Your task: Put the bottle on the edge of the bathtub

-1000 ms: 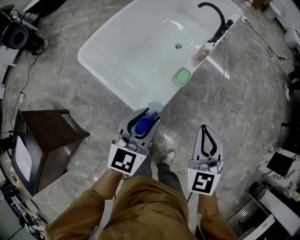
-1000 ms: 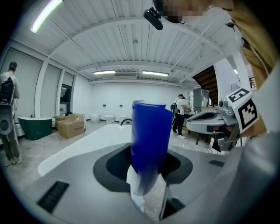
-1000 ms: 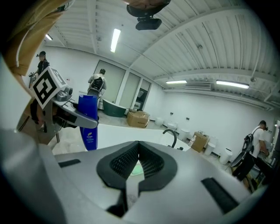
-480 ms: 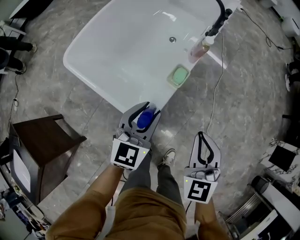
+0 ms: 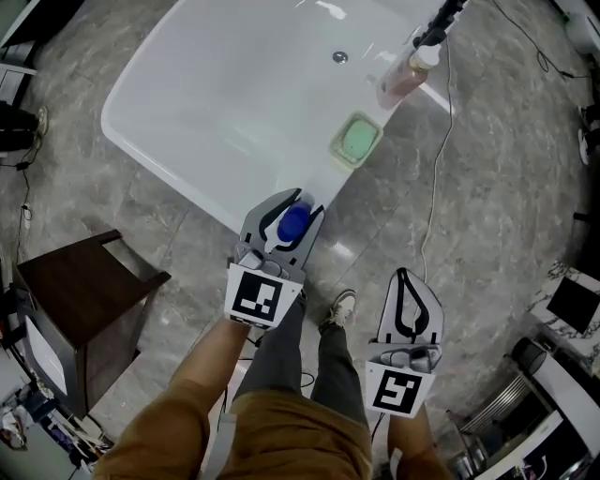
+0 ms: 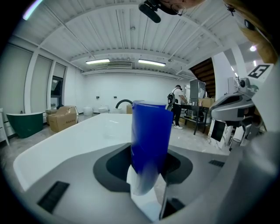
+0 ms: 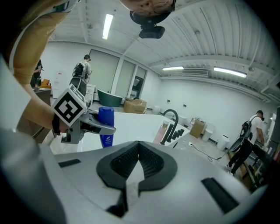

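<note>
Seen from the head view, only the top of the blue bottle [image 5: 293, 222] shows between the left gripper's [image 5: 305, 202] jaws; its body is hidden beneath them. In the left gripper view its lower end is blurred and disappears behind the jaws. Well beyond the jaws, the bathtub's [image 5: 216, 94] far end and the black faucet [image 5: 437, 26] are cut off by the top edge. In the right gripper view the bottle's label print is too small to read.

A soap dish [image 5: 357, 141] sits on the bathtub [image 5: 225, 94] rim; a side table [image 5: 80, 281] stands left.
</note>
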Demonstrator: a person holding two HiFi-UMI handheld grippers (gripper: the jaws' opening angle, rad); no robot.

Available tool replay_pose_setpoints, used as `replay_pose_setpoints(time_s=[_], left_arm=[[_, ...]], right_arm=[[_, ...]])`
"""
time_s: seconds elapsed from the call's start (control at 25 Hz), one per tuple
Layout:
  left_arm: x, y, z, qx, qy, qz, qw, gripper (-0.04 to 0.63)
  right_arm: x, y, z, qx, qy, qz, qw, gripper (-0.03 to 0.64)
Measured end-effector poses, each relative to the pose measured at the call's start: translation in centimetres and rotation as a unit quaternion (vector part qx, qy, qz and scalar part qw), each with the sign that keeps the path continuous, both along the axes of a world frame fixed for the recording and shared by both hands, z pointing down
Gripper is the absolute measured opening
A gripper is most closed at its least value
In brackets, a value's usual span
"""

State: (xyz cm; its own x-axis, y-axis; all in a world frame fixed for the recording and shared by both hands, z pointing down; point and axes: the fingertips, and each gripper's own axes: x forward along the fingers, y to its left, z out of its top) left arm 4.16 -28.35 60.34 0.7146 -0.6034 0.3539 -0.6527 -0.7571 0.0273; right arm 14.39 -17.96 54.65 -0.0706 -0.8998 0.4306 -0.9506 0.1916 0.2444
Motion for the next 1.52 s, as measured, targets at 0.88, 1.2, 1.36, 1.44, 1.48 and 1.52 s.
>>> replay_pose_setpoints(time_s=[0.88, 1.2, 1.36, 1.44, 1.48, 1.52], left_arm=[[2.4, -2.6, 7.9, -0.029, -0.014, 0.023, 0.9992, 0.158], [2.9, -2.8, 9.1, -0.034, -0.020, 0.033, 0.9987, 0.159], [3.5, -2.8, 9.1, -0.021, -0.029, 0.047, 0.9983, 0.160], [3.7, -2.5, 9.3, -0.016, -0.037, 0.054, 0.9977, 0.160], [3.7, -2.4, 9.4, -0.016, -0.040, 0.055, 0.9976, 0.160], [3.7, -2.4, 9.4, -0.015, -0.041, 0.056, 0.9975, 0.160]], right_arm=[[1.1, -0.8, 5.2, -0.036, -0.001, 0.021, 0.999, 0.003], [1.4, -1.3, 5.8, -0.039, -0.001, 0.027, 0.999, 0.003], [1.5, -1.4, 6.1, -0.042, 0.000, 0.028, 0.999, 0.003], [1.6, -1.4, 6.1, -0.041, 0.000, 0.028, 0.999, 0.003], [1.6, -1.5, 6.2, -0.040, 0.000, 0.029, 0.999, 0.003], [1.6, -1.5, 6.2, -0.039, -0.001, 0.030, 0.999, 0.003]])
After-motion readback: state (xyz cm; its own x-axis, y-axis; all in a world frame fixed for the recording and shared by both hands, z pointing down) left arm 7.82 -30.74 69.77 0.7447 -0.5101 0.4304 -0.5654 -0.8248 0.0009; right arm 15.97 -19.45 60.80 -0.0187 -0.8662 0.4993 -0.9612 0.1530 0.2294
